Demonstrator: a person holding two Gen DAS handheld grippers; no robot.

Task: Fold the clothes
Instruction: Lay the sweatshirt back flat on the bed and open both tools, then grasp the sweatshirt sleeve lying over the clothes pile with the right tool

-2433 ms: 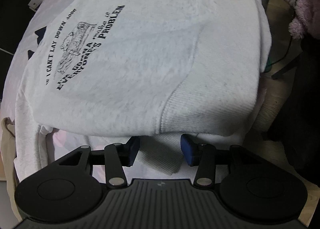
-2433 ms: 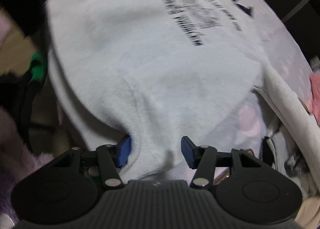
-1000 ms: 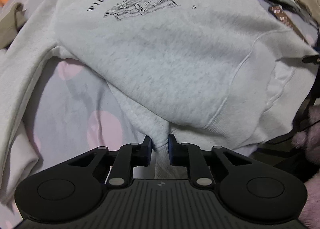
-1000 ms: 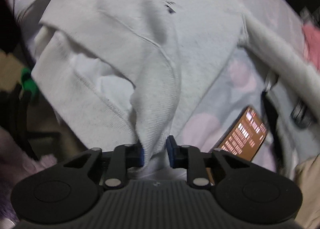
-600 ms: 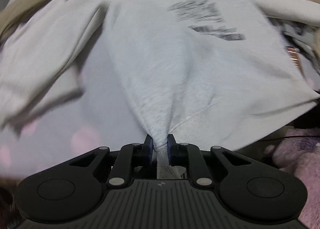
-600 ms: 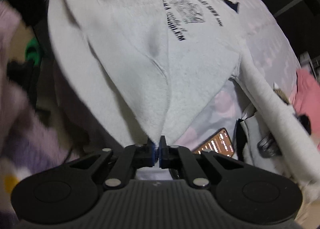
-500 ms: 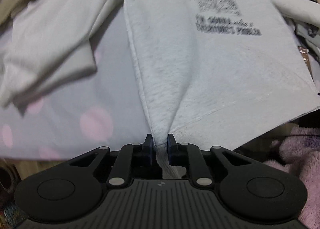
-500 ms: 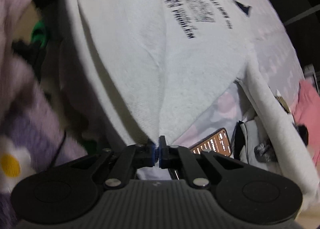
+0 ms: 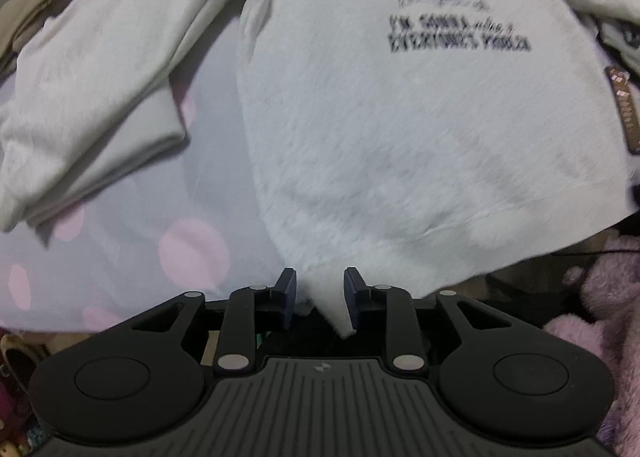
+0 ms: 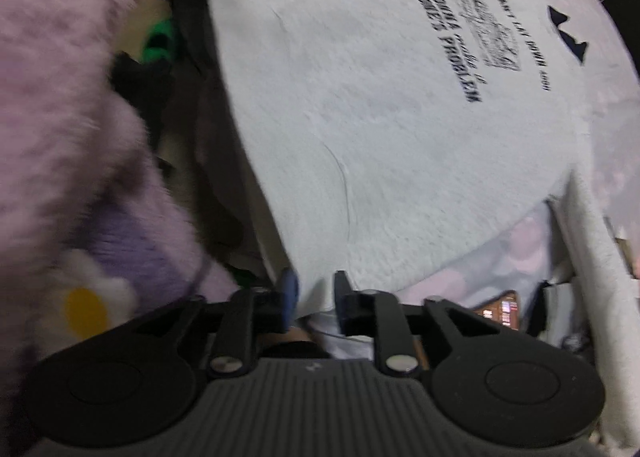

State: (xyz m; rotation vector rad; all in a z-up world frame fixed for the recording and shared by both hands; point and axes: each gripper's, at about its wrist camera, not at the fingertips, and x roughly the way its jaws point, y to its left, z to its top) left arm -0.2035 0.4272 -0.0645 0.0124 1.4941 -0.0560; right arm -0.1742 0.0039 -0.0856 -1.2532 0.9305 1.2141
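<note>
A light grey sweatshirt [image 9: 400, 129] with black printed text lies spread flat, print up, on a pale sheet with pink dots [image 9: 192, 253]. Its left sleeve [image 9: 92, 97] lies bent out to the side. My left gripper [image 9: 319, 289] is over the hem's left corner. Its jaws are opening, and the corner hangs loose between the blue pads without being pressed. In the right wrist view the same sweatshirt [image 10: 400, 117] fills the middle. My right gripper [image 10: 312, 295] is at the hem's other corner. Its jaws are opening too, with the cloth edge lying between them, unpinched.
A phone [image 10: 500, 309] with a lit screen lies by the right sleeve [image 10: 596, 257]. A fluffy lilac plush [image 10: 60, 137] with a daisy sits beyond the bed edge, also the plush [image 9: 600, 297] at lower right. Beige cloth [image 9: 24, 5] lies at far left.
Both grippers were shut on the hem corners and have let go. The sweatshirt, pulled taut and peaked before, now lies flat with its hem at the bed edge.
</note>
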